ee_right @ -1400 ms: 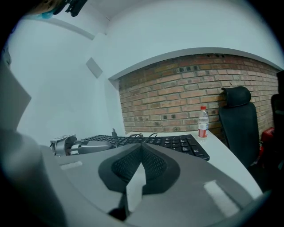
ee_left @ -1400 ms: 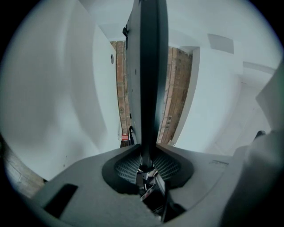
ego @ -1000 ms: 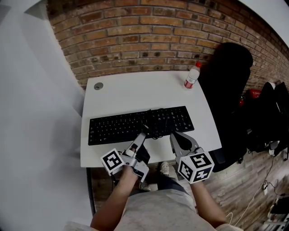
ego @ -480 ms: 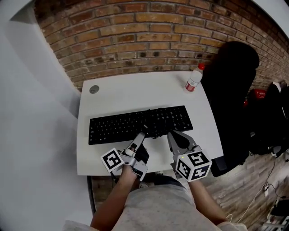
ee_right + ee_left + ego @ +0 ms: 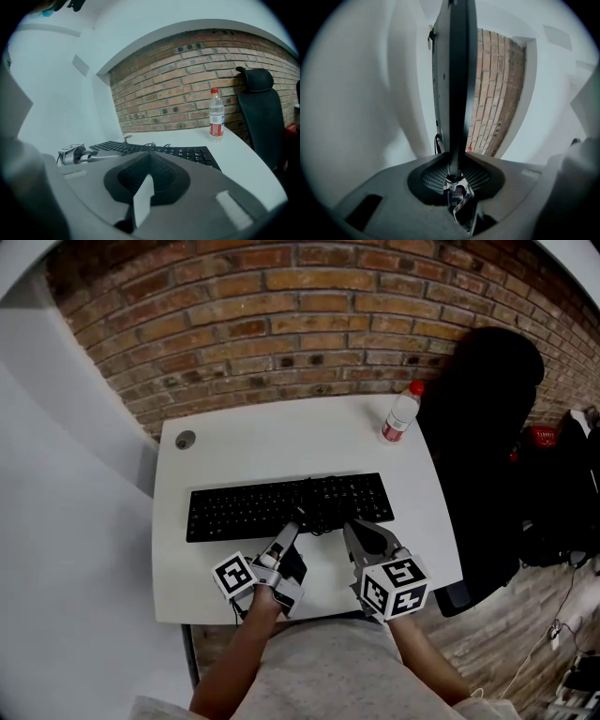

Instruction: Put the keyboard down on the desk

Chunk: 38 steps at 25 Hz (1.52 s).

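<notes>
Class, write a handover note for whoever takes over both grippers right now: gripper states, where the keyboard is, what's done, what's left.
Left gripper: shut on the keyboard's near edge.
Right gripper: shut, empty, just short of the keyboard.
Keyboard: lies across the desk, seemingly flat.
Done: keyboard looks set down.
Left: open the left jaws, draw back.

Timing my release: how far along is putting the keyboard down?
Done: the keyboard lies across the desk, seemingly flat. In hand: the left gripper is clamped on its near edge, while the right gripper is shut and empty. Left: open the left jaws and back away.
</notes>
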Each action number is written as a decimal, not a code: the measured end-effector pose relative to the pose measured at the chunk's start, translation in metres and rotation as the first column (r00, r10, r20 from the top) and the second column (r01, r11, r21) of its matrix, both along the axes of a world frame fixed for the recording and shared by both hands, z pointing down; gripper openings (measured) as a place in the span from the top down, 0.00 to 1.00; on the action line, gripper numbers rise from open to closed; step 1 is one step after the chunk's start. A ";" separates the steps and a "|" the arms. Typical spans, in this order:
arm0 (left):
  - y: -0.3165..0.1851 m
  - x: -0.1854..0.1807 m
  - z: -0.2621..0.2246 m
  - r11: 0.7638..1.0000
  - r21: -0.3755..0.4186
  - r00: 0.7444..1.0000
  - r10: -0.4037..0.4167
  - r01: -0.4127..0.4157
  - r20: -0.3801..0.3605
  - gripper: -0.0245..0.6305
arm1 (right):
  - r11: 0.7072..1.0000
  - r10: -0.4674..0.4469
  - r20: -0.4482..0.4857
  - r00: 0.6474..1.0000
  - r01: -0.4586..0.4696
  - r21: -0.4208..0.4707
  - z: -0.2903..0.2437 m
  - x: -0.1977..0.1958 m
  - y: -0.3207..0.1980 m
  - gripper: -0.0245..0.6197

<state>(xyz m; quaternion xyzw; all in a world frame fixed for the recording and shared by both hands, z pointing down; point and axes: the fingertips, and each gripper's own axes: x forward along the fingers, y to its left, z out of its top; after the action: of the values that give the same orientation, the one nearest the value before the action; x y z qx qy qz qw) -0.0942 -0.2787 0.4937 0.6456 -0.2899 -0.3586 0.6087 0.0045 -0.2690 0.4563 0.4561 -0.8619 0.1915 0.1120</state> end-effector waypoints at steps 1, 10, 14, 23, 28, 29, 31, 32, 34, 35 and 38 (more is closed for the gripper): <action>-0.003 0.000 0.003 1.000 -0.006 1.000 -0.002 0.002 0.001 0.83 | 1.000 -0.001 -0.002 1.000 0.001 -0.005 0.003 0.001 -0.002 0.95; -0.022 -0.002 0.024 0.999 -0.051 1.000 -0.004 0.005 0.021 0.83 | 0.998 -0.018 -0.002 1.000 0.018 -0.061 0.024 0.002 -0.018 0.95; -0.027 -0.003 0.030 0.998 -0.066 1.000 -0.002 0.003 0.021 0.83 | 0.997 -0.025 0.000 1.000 0.025 -0.072 0.030 0.000 -0.025 0.95; -0.032 -0.002 0.038 0.993 -0.114 1.000 -0.013 0.015 0.012 0.83 | 0.995 -0.028 0.010 1.000 0.029 -0.093 0.036 0.001 -0.038 0.95; -0.032 -0.002 0.040 0.987 -0.157 0.999 -0.033 0.031 -0.013 0.84 | 0.994 -0.028 0.022 0.999 0.030 -0.106 0.038 0.001 -0.042 0.95; -0.032 -0.002 0.040 0.986 -0.163 0.999 -0.035 0.032 -0.016 0.85 | 0.994 -0.029 0.025 0.999 0.031 -0.108 0.039 0.001 -0.042 0.95; -0.031 -0.001 0.043 0.984 -0.177 0.999 -0.037 0.034 -0.014 0.85 | 0.993 -0.030 0.027 0.999 0.032 -0.114 0.040 0.001 -0.041 0.95; -0.030 -0.001 0.043 0.982 -0.183 0.999 -0.040 0.037 -0.012 0.85 | 0.993 -0.029 0.029 0.999 0.032 -0.117 0.041 0.001 -0.041 0.95; -0.030 -0.002 0.045 0.981 -0.190 0.999 -0.044 0.042 -0.007 0.85 | 0.992 -0.028 0.032 0.999 0.032 -0.121 0.041 0.002 -0.040 0.95; -0.030 -0.002 0.046 0.980 -0.193 0.999 -0.044 0.043 -0.001 0.85 | 0.992 -0.027 0.033 0.999 0.031 -0.121 0.042 0.002 -0.040 0.95; -0.028 -0.002 0.053 0.976 -0.214 0.999 -0.043 0.047 0.023 0.85 | 0.992 -0.025 0.034 0.999 0.029 -0.124 0.043 0.003 -0.038 0.95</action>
<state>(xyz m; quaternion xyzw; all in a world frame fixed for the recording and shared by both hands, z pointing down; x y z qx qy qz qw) -0.0965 -0.3063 0.5470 0.5729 -0.3470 -0.3329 0.6638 0.0070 -0.3070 0.4998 0.4333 -0.8560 0.2507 0.1290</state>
